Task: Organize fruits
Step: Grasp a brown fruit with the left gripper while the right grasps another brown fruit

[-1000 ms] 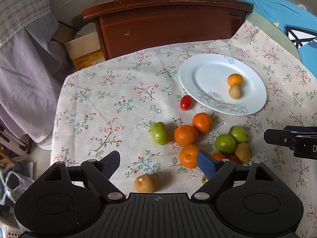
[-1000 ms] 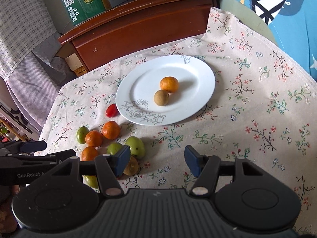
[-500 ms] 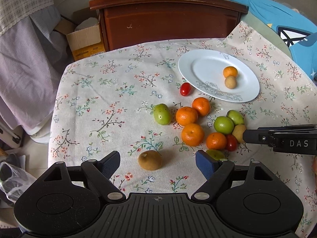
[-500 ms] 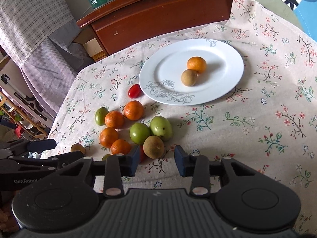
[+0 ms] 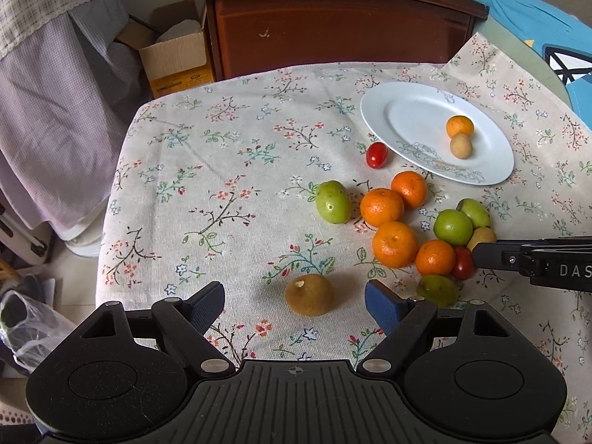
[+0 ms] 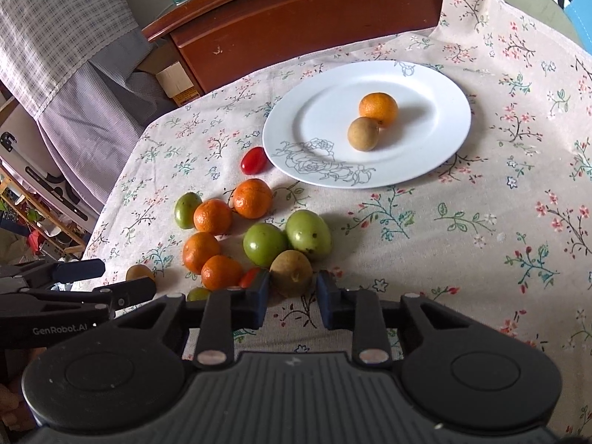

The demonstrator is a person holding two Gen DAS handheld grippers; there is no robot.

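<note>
cloth (image 5: 229, 170): matt printed fabric | plate (image 6: 318, 118): glossy glazed white | cabinet (image 5: 333, 29): polished wood | box (image 5: 174, 59): plain cardboard | tangerines (image 5: 381, 207): shiny, dimpled | tool (image 5: 294, 301): matt black plastic

five oranges: one orange (image 6: 378, 108) on the white plate (image 6: 436, 148), four on the tablecloth (image 6: 462, 244), among them one (image 6: 252, 198) near the plate.

four green fruits, the biggest pair (image 6: 264, 243) (image 6: 308, 235) side by side, one partly hidden behind a gripper.

three brown fruits: one brown fruit (image 6: 363, 134) on the plate, one (image 6: 291, 273) by the green pair, one (image 5: 309, 294) apart.

two red tomatoes, one tomato (image 6: 254, 161) beside the plate, one in the pile.

one plate. two grippers.
</note>
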